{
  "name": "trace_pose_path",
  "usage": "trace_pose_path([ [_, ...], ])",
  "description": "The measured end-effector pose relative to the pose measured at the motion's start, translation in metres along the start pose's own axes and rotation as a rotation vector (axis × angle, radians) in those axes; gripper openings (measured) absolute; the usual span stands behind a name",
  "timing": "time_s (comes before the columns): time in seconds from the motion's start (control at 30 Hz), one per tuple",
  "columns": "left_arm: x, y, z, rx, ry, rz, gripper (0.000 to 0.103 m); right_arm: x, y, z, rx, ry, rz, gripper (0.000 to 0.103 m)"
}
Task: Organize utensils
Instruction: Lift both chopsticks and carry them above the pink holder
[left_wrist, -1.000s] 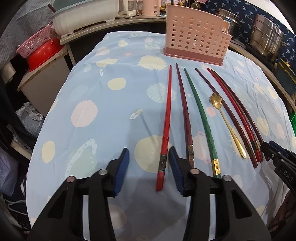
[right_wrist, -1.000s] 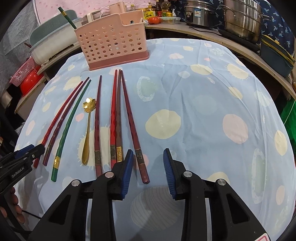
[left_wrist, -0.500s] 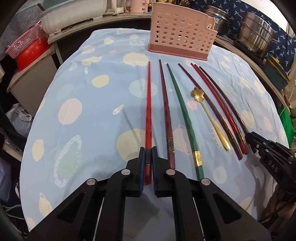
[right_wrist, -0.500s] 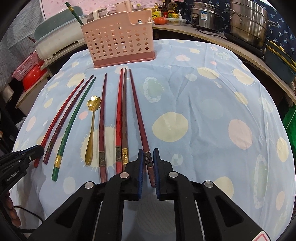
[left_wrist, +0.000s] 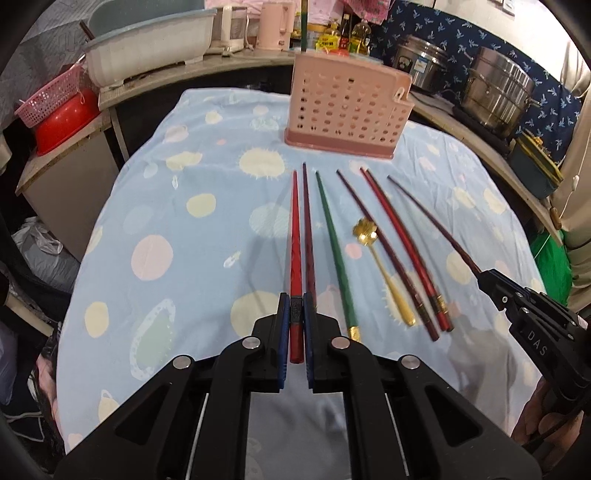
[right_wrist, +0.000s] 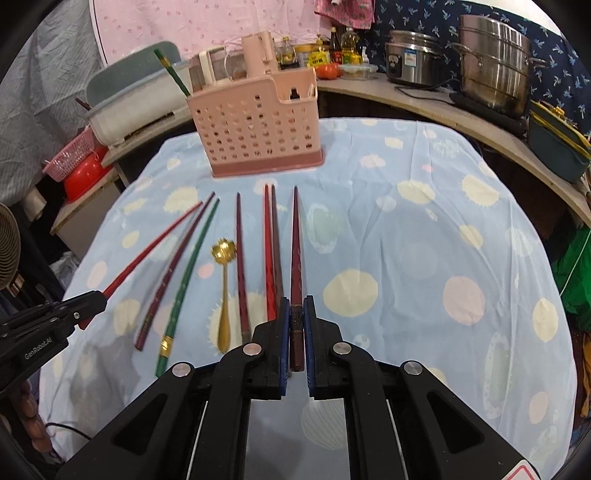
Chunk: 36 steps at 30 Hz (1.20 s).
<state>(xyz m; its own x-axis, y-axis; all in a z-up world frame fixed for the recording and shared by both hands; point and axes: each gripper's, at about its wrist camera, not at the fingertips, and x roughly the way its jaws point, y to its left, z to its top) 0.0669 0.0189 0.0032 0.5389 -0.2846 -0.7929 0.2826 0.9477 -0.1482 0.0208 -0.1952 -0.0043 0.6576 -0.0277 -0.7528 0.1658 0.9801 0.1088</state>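
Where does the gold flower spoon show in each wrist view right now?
Left wrist: gold flower spoon lies right of centre, between the green chopstick and a dark red one.
Right wrist: gold flower spoon lies left of centre, right of the green chopstick.
Shared landmark: the pink utensil basket.

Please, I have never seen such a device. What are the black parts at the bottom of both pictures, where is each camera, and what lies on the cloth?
A person holds one hand tool per hand; there is no robot arm. Each picture comes from a camera on one tool, looking along its fingers. The left gripper is shut on a bright red chopstick. The right gripper is shut on a dark red chopstick. On the spotted blue cloth lie more chopsticks, among them a green chopstick, and a gold spoon. Behind stands a pink utensil holder.
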Motion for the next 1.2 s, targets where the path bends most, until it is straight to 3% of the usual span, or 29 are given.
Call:
trace_pose_path([
  [0.37, -0.041, -0.012, 0.047, 0.015, -0.122, -0.018, 0.007, -0.04, 0.002, 0.041, 0.013, -0.11, 0.025, 0.007],
  [1.2, -0.099, -0.059, 0.166, 0.11, -0.361, -0.036, 0.007, -0.078, 0.0, 0.139, 0.009, -0.3, 0.028, 0.007],
])
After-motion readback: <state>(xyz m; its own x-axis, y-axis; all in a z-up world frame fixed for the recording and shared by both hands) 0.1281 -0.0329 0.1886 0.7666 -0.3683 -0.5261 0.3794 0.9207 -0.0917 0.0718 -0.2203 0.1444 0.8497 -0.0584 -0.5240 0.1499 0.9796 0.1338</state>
